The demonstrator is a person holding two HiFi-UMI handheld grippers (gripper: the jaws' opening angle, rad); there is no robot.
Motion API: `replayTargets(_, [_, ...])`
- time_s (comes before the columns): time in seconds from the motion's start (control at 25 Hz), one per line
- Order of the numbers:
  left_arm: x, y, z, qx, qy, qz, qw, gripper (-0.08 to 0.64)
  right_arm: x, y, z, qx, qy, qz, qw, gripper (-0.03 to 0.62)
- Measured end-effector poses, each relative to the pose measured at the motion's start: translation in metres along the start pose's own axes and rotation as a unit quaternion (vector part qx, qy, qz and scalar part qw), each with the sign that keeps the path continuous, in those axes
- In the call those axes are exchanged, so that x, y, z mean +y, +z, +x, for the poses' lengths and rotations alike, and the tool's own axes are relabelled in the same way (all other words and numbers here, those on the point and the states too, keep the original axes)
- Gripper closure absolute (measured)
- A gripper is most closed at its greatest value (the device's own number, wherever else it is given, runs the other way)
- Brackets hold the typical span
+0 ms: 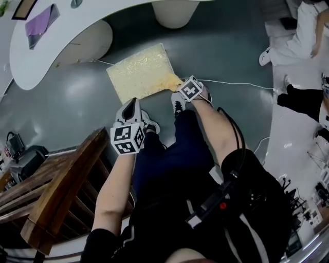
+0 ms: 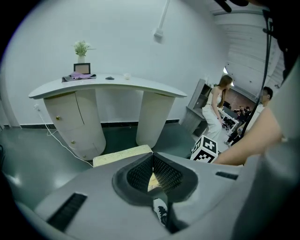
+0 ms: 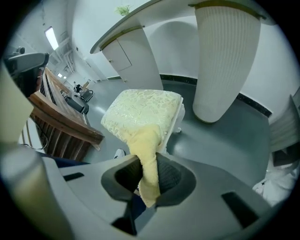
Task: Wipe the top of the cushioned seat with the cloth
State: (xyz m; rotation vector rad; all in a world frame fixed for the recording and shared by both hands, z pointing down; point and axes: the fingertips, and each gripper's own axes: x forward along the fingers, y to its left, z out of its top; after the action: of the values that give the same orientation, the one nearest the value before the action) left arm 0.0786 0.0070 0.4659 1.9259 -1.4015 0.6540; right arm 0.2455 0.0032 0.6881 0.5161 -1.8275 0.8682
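Floor: a smooth, glossy grey floor (image 1: 67,102) carried everything.
Seat: a square cushioned seat (image 1: 139,72) with a pale yellow patterned top stood on it, in front of the desk.
Cloth: a soft yellow cloth (image 1: 172,81) lay over the seat's near corner.
Desk: a curved white desk (image 1: 103,13) stood beyond the seat on a round white pillar (image 1: 175,13).
Cable: a thin white cable (image 1: 241,83) ran along the floor beside the seat.
Frame: a brown slatted wooden frame (image 1: 61,180) stood well apart from the seat.
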Motion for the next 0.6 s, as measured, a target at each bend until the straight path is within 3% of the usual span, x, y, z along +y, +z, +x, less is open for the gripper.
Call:
replayTargets(0.16, [-0.002,0.019,-0.016,-0.013,-0.011,0.011,0.9998,0.555,0.019,-0.003,-0.028,-0.008,0.002,0.010,1.000,0.518])
replayTargets(0.6, [-0.009,0.080,-0.070,-0.069,-0.072,0.060,0.9932,0.555,0.054,0.053,-0.147,-0.144,-0.046,0.050,0.987,0.517])
